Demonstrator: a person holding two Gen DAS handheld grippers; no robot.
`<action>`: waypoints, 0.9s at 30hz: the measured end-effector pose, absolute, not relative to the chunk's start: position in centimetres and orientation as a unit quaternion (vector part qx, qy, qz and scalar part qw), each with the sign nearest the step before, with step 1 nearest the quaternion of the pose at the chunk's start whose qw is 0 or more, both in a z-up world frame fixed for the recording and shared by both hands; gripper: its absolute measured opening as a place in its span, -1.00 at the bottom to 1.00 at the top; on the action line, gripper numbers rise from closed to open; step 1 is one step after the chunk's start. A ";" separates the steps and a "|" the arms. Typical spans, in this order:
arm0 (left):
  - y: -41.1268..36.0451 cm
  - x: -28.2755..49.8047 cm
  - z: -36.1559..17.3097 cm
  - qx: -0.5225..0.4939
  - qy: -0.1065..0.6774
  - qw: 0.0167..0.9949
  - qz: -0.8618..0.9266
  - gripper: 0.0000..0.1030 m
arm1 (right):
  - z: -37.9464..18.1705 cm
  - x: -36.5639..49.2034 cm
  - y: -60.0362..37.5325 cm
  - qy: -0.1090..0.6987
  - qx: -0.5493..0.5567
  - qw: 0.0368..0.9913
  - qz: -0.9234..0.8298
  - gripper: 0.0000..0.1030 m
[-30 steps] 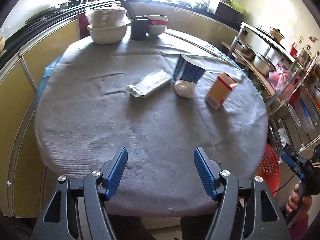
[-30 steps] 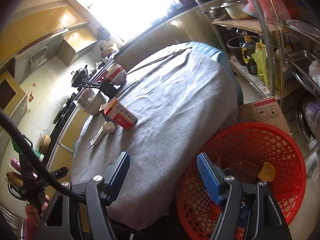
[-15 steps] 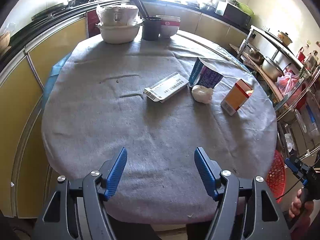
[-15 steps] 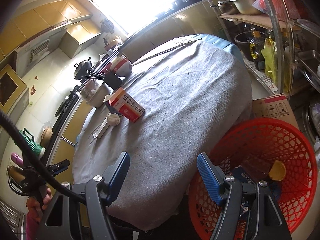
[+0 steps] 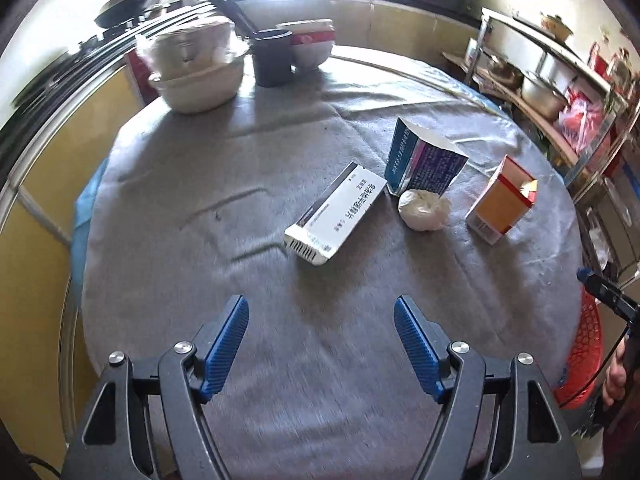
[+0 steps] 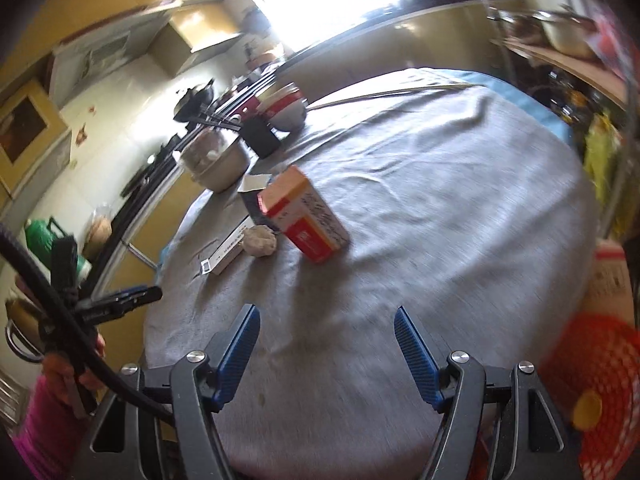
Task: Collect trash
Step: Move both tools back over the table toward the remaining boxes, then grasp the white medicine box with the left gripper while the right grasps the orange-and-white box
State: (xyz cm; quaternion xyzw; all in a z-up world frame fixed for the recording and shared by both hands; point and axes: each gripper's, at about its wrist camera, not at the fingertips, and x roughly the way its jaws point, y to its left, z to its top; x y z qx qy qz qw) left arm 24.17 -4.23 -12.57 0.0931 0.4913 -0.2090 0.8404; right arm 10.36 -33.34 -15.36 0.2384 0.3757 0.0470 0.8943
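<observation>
Trash got closer since a second ago: my left claw (image 5: 321,350) is opening, right claw (image 6: 327,354) released and empty, white box (image 5: 336,215) at twelve o'clock, basket (image 6: 596,392) at four.

My pads (image 5: 224,344) are ribbed blue plastic on matt black plastic arms w/ shiny metal screws. Table cloth (image 5: 224,152) is matt grey, rough weave; far-left bowls (image 5: 200,80) glossy ceramic. Cartons (image 5: 338,212) smooth printed card, wad (image 5: 422,210) crumpled paper, right basket (image 6: 600,360) red plastic mesh.
</observation>
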 end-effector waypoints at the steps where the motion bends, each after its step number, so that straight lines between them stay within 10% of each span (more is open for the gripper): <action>1: -4.5 24.7 -12.8 0.099 0.495 0.836 -0.217 0.47 | -15.4 11.0 -32.9 0.377 0.229 0.896 0.048 0.43; 27: -10.5 32.0 -17.2 0.195 0.517 0.776 -0.303 0.47 | -17.0 21.1 -30.1 0.371 0.139 0.917 0.041 0.46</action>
